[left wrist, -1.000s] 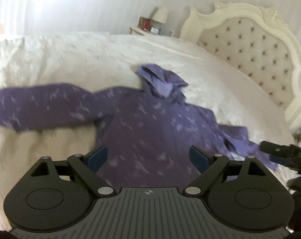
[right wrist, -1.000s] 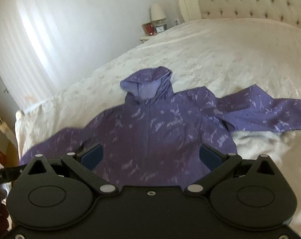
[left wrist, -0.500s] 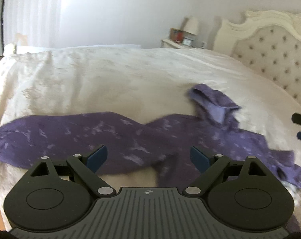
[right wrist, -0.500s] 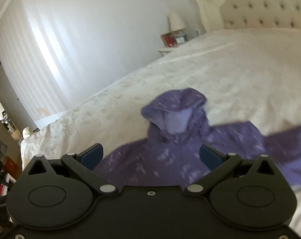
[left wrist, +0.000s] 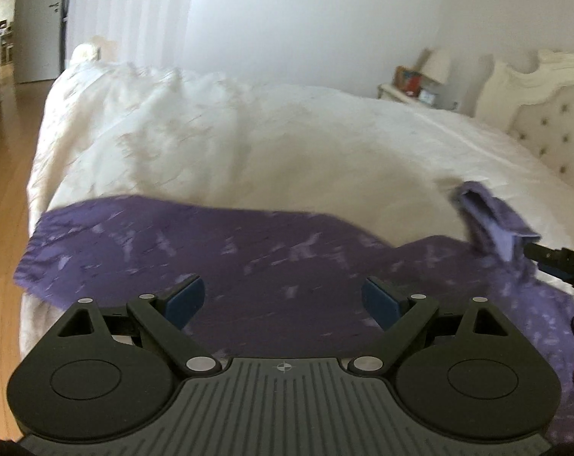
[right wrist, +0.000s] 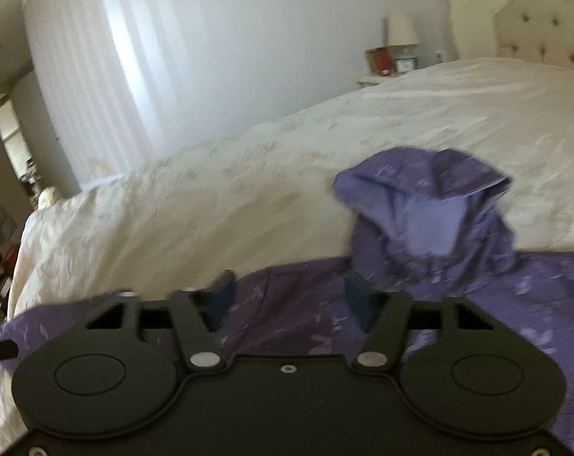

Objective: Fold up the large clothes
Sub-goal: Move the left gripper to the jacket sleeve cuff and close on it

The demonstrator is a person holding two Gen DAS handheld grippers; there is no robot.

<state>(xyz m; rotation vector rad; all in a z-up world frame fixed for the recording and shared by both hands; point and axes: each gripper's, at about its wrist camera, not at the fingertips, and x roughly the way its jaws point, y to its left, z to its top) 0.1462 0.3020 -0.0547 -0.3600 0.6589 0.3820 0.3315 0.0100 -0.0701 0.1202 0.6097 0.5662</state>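
Left gripper (left wrist: 283, 300): blue pads spread wide apart, nothing between them. It hangs low over the sleeve (left wrist: 142, 243) of a purple hooded jacket (left wrist: 287, 285) with pale flecks. The sleeve stretches flat out to the left, its cuff reaching the edge of the bed.

Right gripper (right wrist: 288, 298): pads apart too, though set closer than the left pair, nothing caught between them. It sits low over the jacket's shoulder area, just left of the hood; whether the pads touch the cloth cannot be told. In the left view a black tip of it pokes in at the right edge, beside the hood.

Jacket lies spread front-up on a cream bedspread (right wrist: 249, 174). Hood (right wrist: 431, 220) stands bunched and open, paler lining showing.

Beyond: crumpled bedspread corner at the foot end, wooden floor (left wrist: 5, 197) to the left. Far side: a nightstand (right wrist: 374, 79) with a lamp (right wrist: 400, 30) and small items, blurred. Tufted cream headboard (right wrist: 545, 15) at right. White curtain (right wrist: 89, 60) along the back wall.
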